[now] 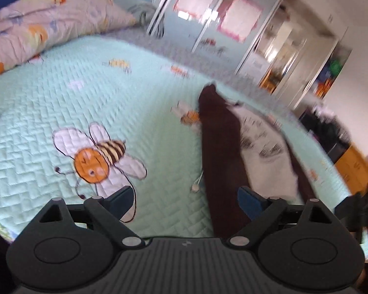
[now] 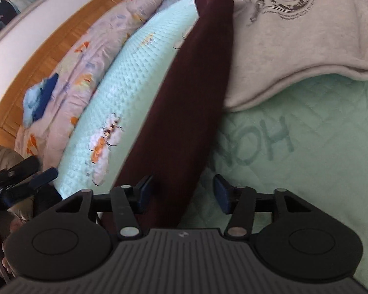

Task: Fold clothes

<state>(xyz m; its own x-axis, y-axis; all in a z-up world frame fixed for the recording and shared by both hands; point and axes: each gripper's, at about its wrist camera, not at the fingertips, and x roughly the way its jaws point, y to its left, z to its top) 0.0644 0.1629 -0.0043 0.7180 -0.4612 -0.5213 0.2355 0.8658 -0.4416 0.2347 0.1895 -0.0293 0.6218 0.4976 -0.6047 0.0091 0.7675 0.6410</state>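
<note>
1. Hanging wide open over the bed, the right gripper (image 2: 182, 193) holds nothing; its two blue pads stand far apart.
2. Right under its left pad runs a long dark red sleeve (image 2: 184, 103). It goes from the tool straight away, up to the grey top (image 2: 294, 39) ahead and a bit to the right.
3. The left gripper (image 1: 185, 202) is spread wide too, and it holds nothing. The same sleeve (image 1: 220, 152) lies just ahead of its right pad, with the grey part (image 1: 265, 152) past that.
4. So the top lies flat on the green quilt (image 2: 306, 147), with one sleeve stretched out long. A second dark sleeve shows on the far side in the left view.
5. What could go wrong: the left view is blurry, so that tool is moving fast. A fast grab could miss the sleeve, or pinch the quilt with it and drag the quilt up.
6. Grabbing just one layer could also pull the top crooked and mess up the fold.
7. Writing: the grey top has dark print, but it is upside down and too small to read well. The quilt has big letters that look like "HO", upside down.
8. Bees (image 1: 98, 156) are sewn on the quilt, left of the left tool.
</note>
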